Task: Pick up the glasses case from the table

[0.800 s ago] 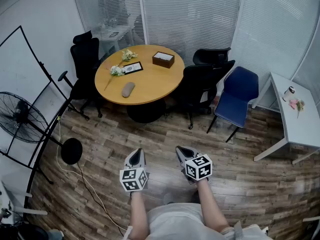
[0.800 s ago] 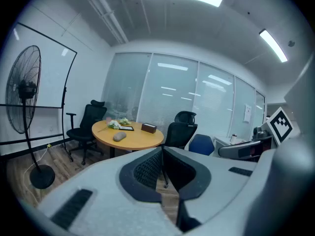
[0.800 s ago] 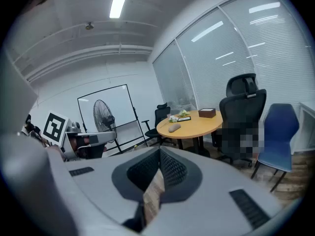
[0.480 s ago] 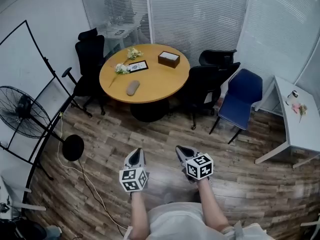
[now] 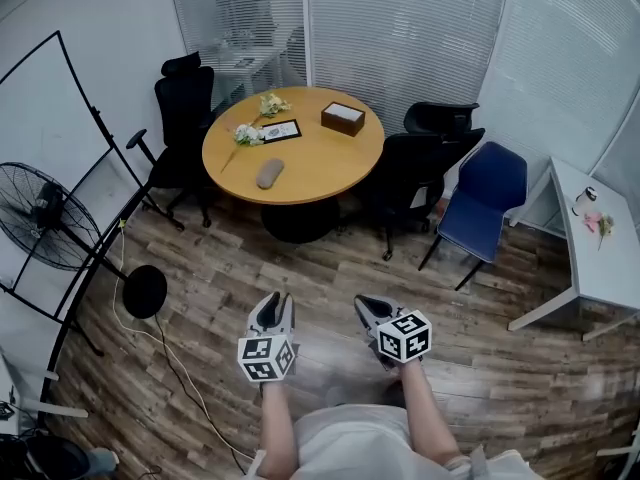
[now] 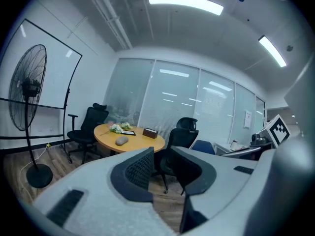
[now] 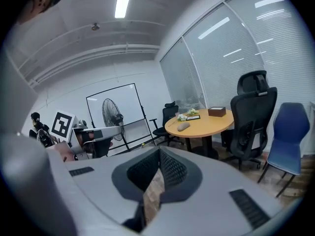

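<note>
One glasses case [image 5: 268, 174] on round table [image 5: 322, 168], left tongs [image 5: 271, 300] parted empty, right tongs [image 5: 369, 305] clenched

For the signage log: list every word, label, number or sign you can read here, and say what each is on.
No text here can be read.
Framed card on the round table: print too small to read.
Sheet on the glass wall: too blurred to read.
Marker cubes: black-and-white square patterns only, no letters or numbers.
</note>
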A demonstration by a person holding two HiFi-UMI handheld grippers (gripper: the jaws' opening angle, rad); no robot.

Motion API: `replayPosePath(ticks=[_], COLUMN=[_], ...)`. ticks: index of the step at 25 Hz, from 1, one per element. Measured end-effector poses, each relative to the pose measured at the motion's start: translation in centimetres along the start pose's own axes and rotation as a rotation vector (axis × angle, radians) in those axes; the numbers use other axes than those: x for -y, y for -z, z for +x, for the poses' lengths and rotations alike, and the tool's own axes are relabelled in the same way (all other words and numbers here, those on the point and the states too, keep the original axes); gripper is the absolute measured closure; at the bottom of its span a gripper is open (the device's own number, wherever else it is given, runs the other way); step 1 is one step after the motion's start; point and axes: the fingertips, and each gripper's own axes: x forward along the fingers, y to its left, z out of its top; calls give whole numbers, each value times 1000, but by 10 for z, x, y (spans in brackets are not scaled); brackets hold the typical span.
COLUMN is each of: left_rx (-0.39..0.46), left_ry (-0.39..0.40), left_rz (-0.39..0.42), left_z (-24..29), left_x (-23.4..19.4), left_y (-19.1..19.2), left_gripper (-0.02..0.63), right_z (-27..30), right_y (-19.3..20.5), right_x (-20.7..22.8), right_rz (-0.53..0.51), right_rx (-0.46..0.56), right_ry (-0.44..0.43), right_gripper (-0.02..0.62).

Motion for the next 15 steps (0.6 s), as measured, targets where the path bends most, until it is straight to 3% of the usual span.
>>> replayPosePath(ticks=[6,15], left_rx=[19,-4], left_ry=[46,61], left_rz=[1,-20], left_z=[6,2], left_x=[5,2], left_y=[-6,2], left_gripper=[443,374], right_z=[-9,-11], right_y=[1,-4], right_x=[7,15], right_rz=[3,68], right_rx=[-11,43], right_ry=[8,29], right_gripper=[555,295])
